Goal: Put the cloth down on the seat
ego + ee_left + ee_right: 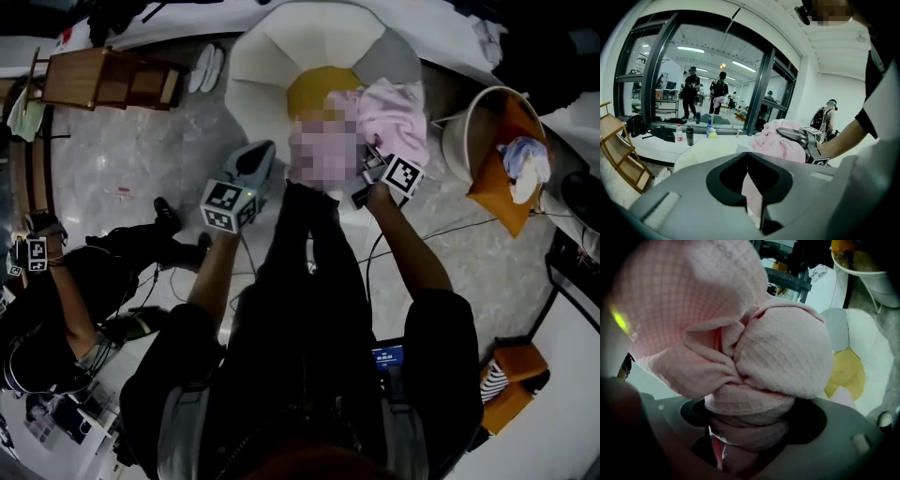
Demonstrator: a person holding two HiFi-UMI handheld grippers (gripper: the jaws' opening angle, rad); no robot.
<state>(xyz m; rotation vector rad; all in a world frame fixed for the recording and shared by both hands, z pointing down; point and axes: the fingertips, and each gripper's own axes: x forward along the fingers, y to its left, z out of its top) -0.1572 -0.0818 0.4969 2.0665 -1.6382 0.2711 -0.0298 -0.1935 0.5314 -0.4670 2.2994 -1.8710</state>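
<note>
1. My left tongs [262, 155] are up over the near left edge of the seat [281, 56]. They are squeezed almost shut. A thin strip of pink shows between them, so I think they pinch one edge of the cloth [398, 112]. I think I hold that edge so the cloth can open out and not fall in a ball.

2. The seat is the big white chair in front of me, shaped like a flower. It has a yellow cushion [314, 89] in the middle. Nothing lies on the yellow part that I can see, so the cloth is not put down yet.

3. The pink cloth is up in the air, above the right side of the seat. It is all bunched up in a soft lump.

4. My right tongs [375, 167] are clamped tight on a thick fold of the cloth. The rest puffs out over them. I grip this much so the cloth cannot slip out while it is carried.

5. Next, I think both tongs need to go lower and let go over the yellow cushion.
</note>
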